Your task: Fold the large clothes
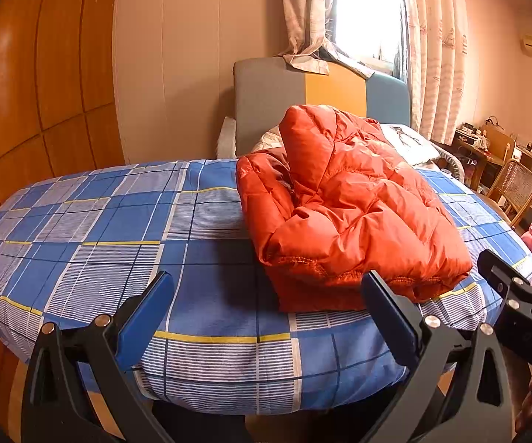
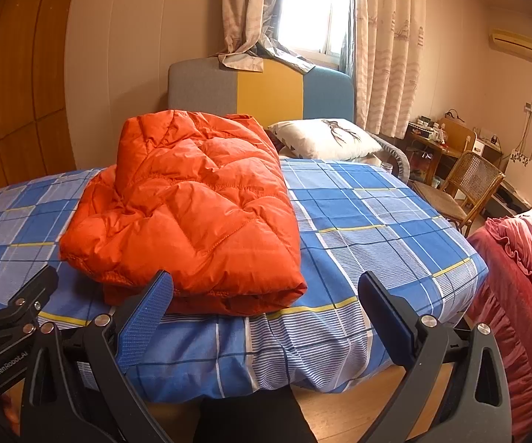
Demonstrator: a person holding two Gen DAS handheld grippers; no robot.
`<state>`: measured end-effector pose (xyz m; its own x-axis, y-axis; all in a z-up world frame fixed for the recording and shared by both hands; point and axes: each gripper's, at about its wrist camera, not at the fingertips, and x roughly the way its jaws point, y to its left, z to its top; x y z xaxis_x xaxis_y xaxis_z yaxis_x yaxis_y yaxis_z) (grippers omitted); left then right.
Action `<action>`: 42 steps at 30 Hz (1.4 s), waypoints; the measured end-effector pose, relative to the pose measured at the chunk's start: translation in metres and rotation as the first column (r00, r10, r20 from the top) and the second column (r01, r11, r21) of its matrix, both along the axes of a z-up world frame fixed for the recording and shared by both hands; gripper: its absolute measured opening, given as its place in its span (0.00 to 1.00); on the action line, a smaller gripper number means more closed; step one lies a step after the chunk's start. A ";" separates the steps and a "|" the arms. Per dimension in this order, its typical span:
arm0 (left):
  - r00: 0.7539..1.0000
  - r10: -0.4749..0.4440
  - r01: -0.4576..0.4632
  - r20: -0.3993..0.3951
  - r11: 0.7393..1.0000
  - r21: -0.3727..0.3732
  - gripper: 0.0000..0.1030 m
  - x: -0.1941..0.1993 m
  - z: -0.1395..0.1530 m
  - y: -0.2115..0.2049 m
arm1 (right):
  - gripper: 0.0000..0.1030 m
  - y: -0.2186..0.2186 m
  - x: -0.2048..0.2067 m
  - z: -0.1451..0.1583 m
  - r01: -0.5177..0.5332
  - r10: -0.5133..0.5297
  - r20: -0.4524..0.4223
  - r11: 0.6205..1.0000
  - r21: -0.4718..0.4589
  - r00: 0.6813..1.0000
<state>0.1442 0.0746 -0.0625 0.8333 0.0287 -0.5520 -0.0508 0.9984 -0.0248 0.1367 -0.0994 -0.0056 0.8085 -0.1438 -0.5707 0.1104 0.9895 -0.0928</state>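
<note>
Both tools gape wide and empty: left tool (image 1: 268, 295), right tool (image 2: 266, 295). Ahead, between them, a folded orange jacket (image 2: 192, 217) lies on the bed (image 2: 376, 214).

Folded jacket (image 2: 188, 214) lies on bed (image 2: 376, 221) near foot edge; pillow (image 2: 325, 138) behind it, headboard (image 2: 258, 88) beyond; chair (image 2: 461, 192) right of bed.

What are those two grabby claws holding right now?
Nothing. The left hand-held gripper and right hand-held gripper are both open and empty, and the folded puffy orange quilted jacket lies untouched on the blue checked bedsheet.
</note>
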 end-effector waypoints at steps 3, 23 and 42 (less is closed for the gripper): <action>1.000 -0.005 0.005 0.001 1.000 0.001 0.98 -0.001 0.000 0.000 | 0.97 0.000 0.000 0.000 0.000 0.000 0.003 1.000 -0.001 1.000; 1.000 0.029 -0.029 0.004 0.999 -0.027 0.98 -0.003 0.002 0.015 | 0.97 0.007 -0.002 0.004 -0.024 0.024 0.016 1.000 -0.007 1.000; 1.000 0.020 -0.021 -0.017 0.998 -0.052 0.98 0.002 -0.005 0.018 | 0.97 0.009 0.006 -0.004 -0.043 0.042 -0.022 0.999 -0.012 0.999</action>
